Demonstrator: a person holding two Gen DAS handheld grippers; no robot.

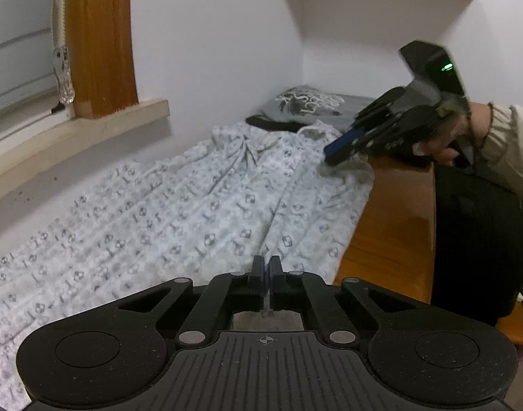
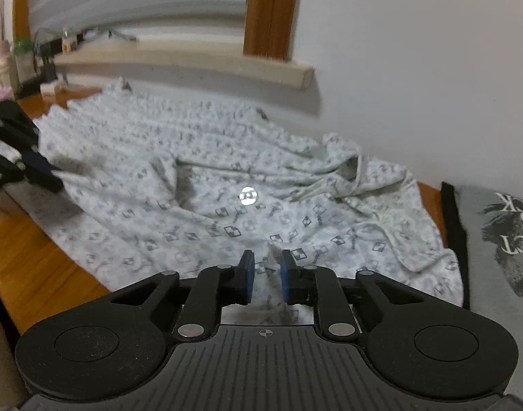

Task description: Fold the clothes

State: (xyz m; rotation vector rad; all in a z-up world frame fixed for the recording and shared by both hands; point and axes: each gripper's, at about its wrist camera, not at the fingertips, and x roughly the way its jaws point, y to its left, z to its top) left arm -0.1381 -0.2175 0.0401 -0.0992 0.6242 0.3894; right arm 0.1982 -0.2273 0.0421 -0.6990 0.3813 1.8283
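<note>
White garment – grey diamond print, orange-brown table, grey shirt

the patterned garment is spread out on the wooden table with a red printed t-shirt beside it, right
Not quite. The printed t-shirt is grey, not red, as the right wrist view shows. It does lie beside the patterned garment, which is spread out on the wooden table.

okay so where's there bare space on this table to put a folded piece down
Free patches: the bare wooden table strip along the near edge, beside the patterned garment, and the wood between the garment and the dark bag. Crowded: the garment covers the middle up to the wall, the grey printed shirt fills the far end, and clutter sits by the windowsill.
</note>
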